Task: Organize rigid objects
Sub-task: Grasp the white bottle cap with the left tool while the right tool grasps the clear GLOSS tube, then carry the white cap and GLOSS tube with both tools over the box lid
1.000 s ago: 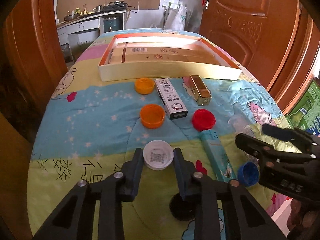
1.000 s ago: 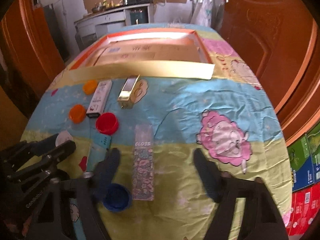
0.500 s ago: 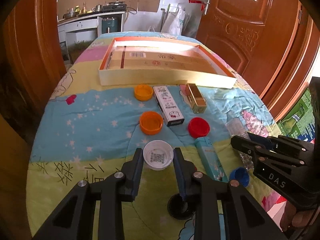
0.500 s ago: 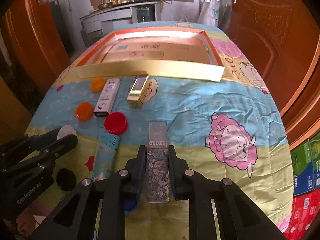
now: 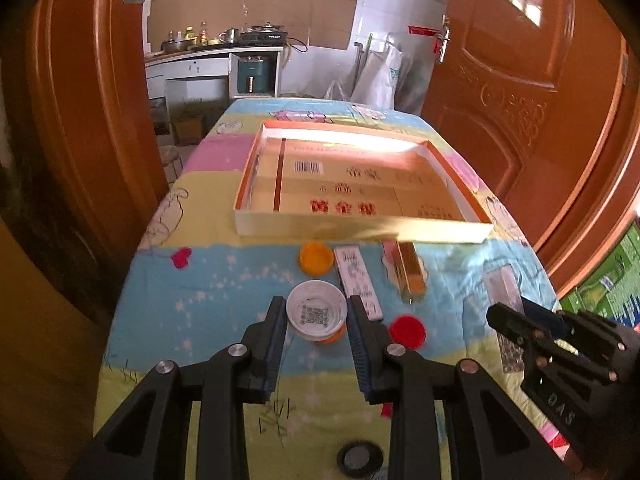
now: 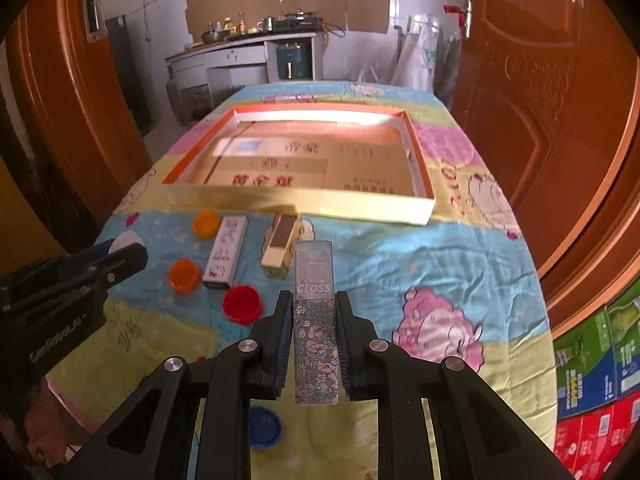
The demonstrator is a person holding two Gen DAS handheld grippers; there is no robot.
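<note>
The left gripper (image 5: 317, 316) is squeezing a white cap (image 5: 317, 313). The right gripper (image 6: 313, 334) is squeezing a flowery gloss box (image 6: 315, 332). Both are up above the counter (image 6: 420, 264).

A home, by the look of it. Past both grippers an open doorway leads to a kitchen: a counter (image 5: 208, 54) crowded with pots, bottles and a stove (image 6: 300, 22), white tiled walls beyond. Carved wooden doors (image 5: 508, 80) stand on either side. Under the grippers lies a table draped in a child's cartoon sheet (image 6: 440, 264). Stacked cartons (image 6: 600, 380) sit low to the right.
</note>
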